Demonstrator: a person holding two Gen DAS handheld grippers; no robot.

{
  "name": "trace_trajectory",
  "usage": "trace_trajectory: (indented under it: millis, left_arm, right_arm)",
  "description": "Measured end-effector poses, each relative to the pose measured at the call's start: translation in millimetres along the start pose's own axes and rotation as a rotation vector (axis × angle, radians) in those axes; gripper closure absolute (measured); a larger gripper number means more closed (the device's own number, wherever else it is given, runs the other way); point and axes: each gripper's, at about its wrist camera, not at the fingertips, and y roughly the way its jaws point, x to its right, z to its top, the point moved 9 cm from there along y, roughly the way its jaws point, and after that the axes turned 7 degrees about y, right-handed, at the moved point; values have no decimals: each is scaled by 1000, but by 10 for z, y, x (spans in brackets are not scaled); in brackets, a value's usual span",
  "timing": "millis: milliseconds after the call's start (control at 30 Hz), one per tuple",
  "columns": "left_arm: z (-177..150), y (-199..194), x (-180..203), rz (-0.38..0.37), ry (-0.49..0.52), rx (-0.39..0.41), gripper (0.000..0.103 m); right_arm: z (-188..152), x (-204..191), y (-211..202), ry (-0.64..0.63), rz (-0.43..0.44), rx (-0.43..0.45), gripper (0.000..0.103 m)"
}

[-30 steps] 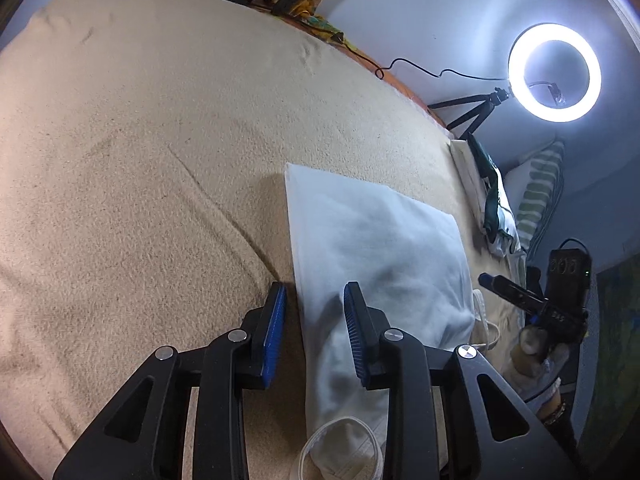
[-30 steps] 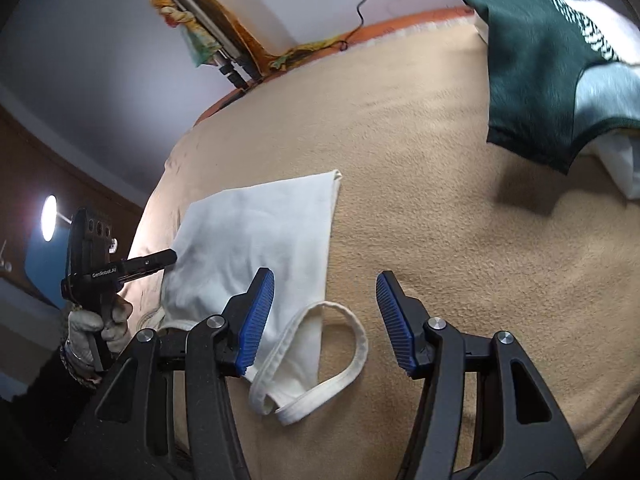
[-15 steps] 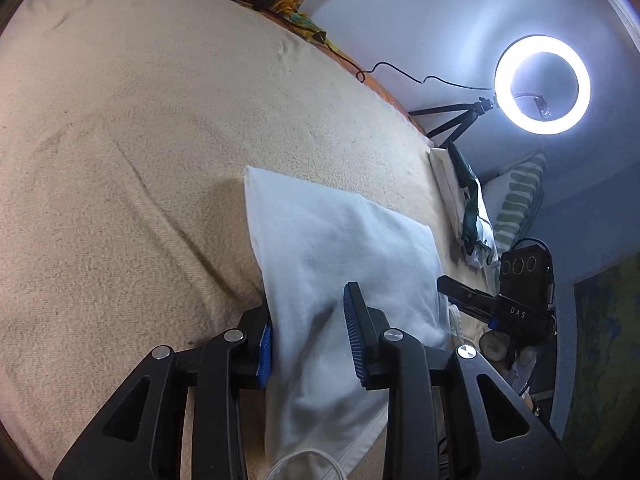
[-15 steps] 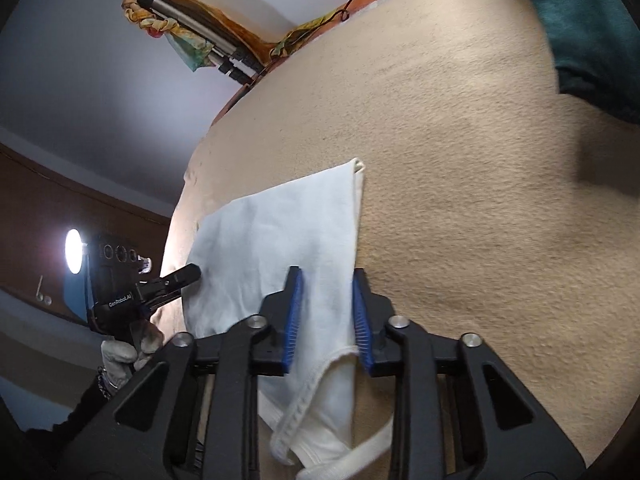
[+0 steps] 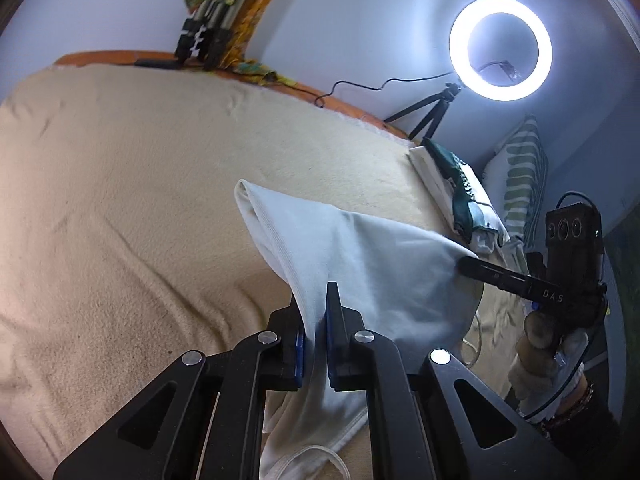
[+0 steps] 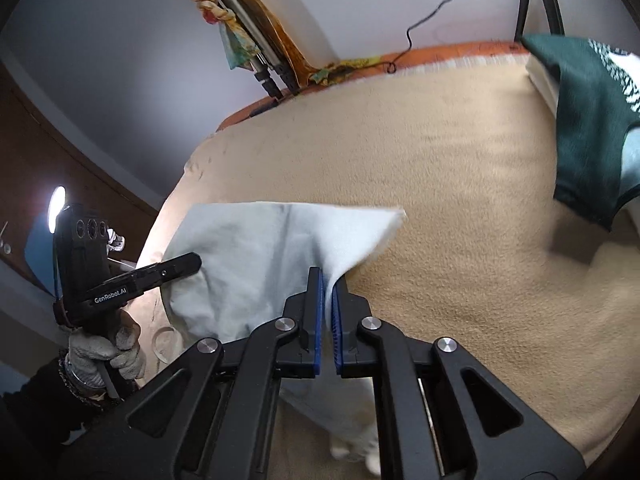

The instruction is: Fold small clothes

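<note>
While both tongs are clamping it, the one white garment [image 5: 360,264] is hanging mid-frame above the beige blanket [image 5: 120,200], stretching between the left gripper [image 5: 314,340] and the right gripper [image 6: 327,316], far hem trailing ahead toward the upper frame; two folded pieces [image 6: 592,120] are waiting upper right.

Two wrist fisheyes, close and low, facing across the bed [image 5: 120,200] — both share the white garment [image 5: 372,264].

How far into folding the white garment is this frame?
Done: both grippers have a grip, the left gripper and right gripper each shut on the white garment's edge. In hand: the cloth is lifted off the beige blanket. Left: laying it over into a fold, which is not yet visible.
</note>
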Motion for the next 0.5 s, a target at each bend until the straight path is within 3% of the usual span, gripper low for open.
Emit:
trace_trajectory:
  millis: [133, 267, 300, 333, 367, 433, 500]
  left_arm:
    - [87, -23, 136, -8, 39, 16, 97]
    - [91, 112, 5, 23, 22, -15, 97]
    - [66, 127, -41, 31, 14, -24, 97]
    - [41, 168, -111, 29, -1, -42, 97]
    - [21, 197, -173, 33, -13, -58, 97]
    - [-9, 229, -309, 55, -40, -71, 96]
    - [-45, 218, -410, 77, -60, -78, 94]
  right_arm:
    - [81, -15, -227, -8, 4, 48, 98]
    - [12, 116, -169, 27, 18, -16, 97]
    - [-46, 184, -84, 52, 21, -56, 84]
    - [-109, 260, 8, 73, 2, -100, 59]
    - [-158, 340, 79, 88, -31, -124, 51]
    - [-256, 457, 194, 97, -55, -158, 49]
    - [-358, 475, 232, 141, -6, -199, 49]
